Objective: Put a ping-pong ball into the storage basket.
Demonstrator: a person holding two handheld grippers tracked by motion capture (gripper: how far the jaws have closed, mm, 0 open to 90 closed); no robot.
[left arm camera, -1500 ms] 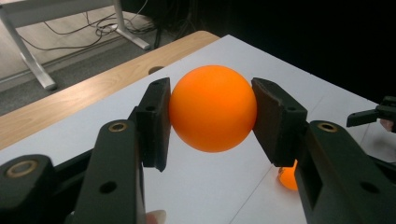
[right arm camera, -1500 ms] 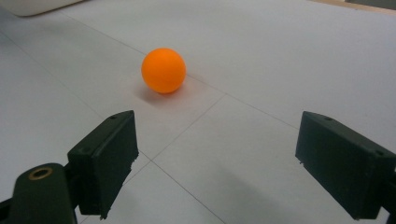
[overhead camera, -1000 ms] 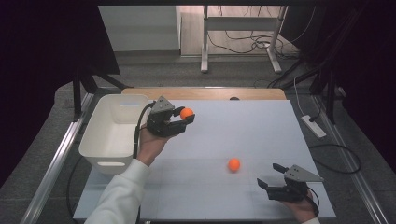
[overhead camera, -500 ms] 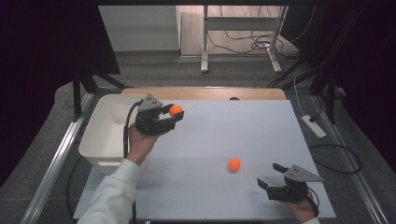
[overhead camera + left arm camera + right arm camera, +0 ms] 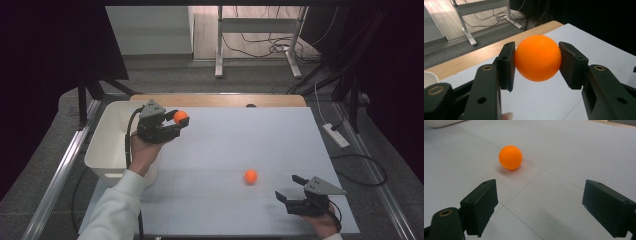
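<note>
You are carrying a ball to the white bin (image 5: pixel 102 150).
On the bench (image 5: pixel 240 135), your left tongs (image 5: pixel 172 123) grip one orange ball (image 5: pixel 180 117) beside the bin's rim; next, probably, bring it over and release. Your right tongs (image 5: pixel 291 190) gape wide near the second ball (image 5: pixel 250 176).

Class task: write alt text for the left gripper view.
An orange ball is clamped between the left tool's two black jaws above a white table. Behind lie a wooden edge and grey floor.
</note>
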